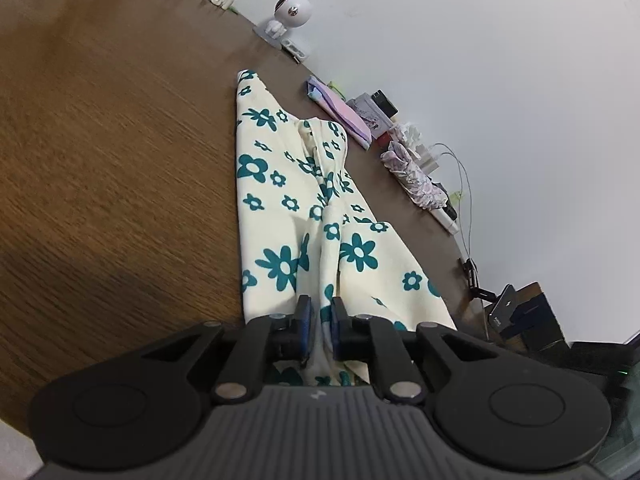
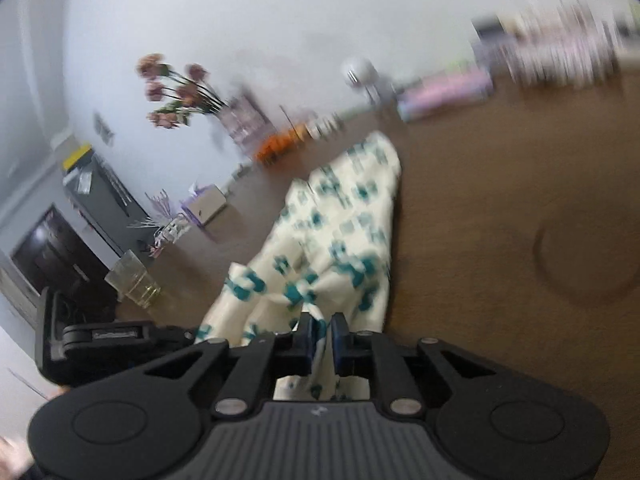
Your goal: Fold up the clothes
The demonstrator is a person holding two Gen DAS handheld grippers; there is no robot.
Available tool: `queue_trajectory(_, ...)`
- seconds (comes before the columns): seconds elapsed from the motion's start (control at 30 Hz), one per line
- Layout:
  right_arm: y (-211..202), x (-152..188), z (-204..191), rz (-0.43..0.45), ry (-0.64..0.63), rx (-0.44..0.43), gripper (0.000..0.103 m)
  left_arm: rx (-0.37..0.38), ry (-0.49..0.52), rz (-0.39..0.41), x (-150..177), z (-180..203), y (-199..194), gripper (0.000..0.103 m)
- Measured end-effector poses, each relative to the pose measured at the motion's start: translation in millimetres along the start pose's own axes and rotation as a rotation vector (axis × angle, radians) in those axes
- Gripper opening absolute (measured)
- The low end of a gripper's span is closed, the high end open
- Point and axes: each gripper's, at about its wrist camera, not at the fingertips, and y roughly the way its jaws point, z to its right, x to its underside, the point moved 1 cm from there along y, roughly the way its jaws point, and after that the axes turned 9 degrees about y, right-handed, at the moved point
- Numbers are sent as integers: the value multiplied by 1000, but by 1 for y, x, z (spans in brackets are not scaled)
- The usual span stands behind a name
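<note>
Surface: brown wood-grain table [image 1: 100, 140], set against a plain white wall [image 1: 480, 60]. Along the wall edge: round white camera [image 1: 290, 10], folded lilac cloth [image 1: 352, 118], power strip [image 1: 446, 218] with cables. Right view, blurred: flowers [image 2: 176, 88], clear glass [image 2: 134, 282], dark cabinet [image 2: 56, 256]. Cream garment with teal flowers [image 1: 280, 200] lay on the table, near end raised. Left gripper [image 1: 321, 310] and right gripper [image 2: 323, 326] each clamped on its bunched fabric.

Soft, even daylight fills both views with no glare, a dim shadow darkens the wooden table [image 1: 100, 272] at lower left, straight edges bow toward the round black corners, and the right wrist view is smeared, worst at upper right.
</note>
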Motion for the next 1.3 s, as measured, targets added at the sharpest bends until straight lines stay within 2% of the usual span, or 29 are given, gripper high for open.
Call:
queue_trajectory(0.13,-13,3,-24,-27,-71,-179,10,9,-13,-7,-2,-4,0,12)
queue_trajectory(0.17,-7,8,-30,-63,-97,-200,10,4,-14,-6,-2,-3,-3,13)
queue_trajectory(0.23,15,20,-34,-121,-136,-149,10,-28,-13,10,-4,1,-10,17)
queue_trajectory(0.27,27,24,-32,-147,-138,-111,8,-57,10,22,-5,6,-17,29)
queue_trajectory(0.3,36,27,-28,-164,-116,-99,3,-86,74,38,-6,18,-26,44)
queue_trajectory(0.37,46,26,-18,-186,-53,-108,2,-112,236,45,-5,44,-40,51)
queue_trajectory(0.43,45,22,-13,-200,-23,-120,2,-102,385,16,1,73,-46,51)
queue_trajectory(0.5,40,18,-16,-202,-34,-114,4,-51,434,-26,9,88,-41,48)
queue_trajectory(0.53,31,16,-17,-184,-41,-121,7,-51,445,-59,13,90,-36,46)
queue_trajectory(0.6,8,10,-16,-128,-57,-132,12,-99,440,-97,20,85,-26,37)
queue_trajectory(0.67,-6,5,-10,-88,-68,-101,17,-98,369,-115,23,70,-21,35)
queue_trajectory(0.73,-6,3,0,-85,-66,-29,17,-65,315,-105,21,58,-25,34)
queue_trajectory(0.8,7,9,7,-129,-47,15,13,-50,300,-92,20,55,-32,35)
queue_trajectory(0.83,11,13,7,-125,-50,26,9,-42,298,-80,20,53,-37,37)
queue_trajectory(0.87,14,17,5,-107,-60,31,9,-34,309,-68,23,53,-42,45)
queue_trajectory(0.97,13,18,0,-100,-93,48,11,-43,332,-44,33,52,-54,60)
queue_trajectory(1.03,6,16,2,-99,-78,35,16,-67,326,-28,38,51,-58,63)
queue_trajectory(1.1,-3,14,5,-88,-56,9,26,-67,303,-15,40,47,-58,63)
queue_trajectory(1.13,-5,15,5,-88,-59,6,27,-61,288,-12,40,45,-58,62)
queue_trajectory(1.23,-9,20,1,-97,-87,9,31,-44,304,-23,41,46,-54,52)
queue_trajectory(1.27,-10,21,0,-100,-97,10,33,-54,314,-26,41,47,-53,40)
queue_trajectory(1.3,-11,23,-2,-103,-106,12,34,-62,310,-23,41,46,-53,19)
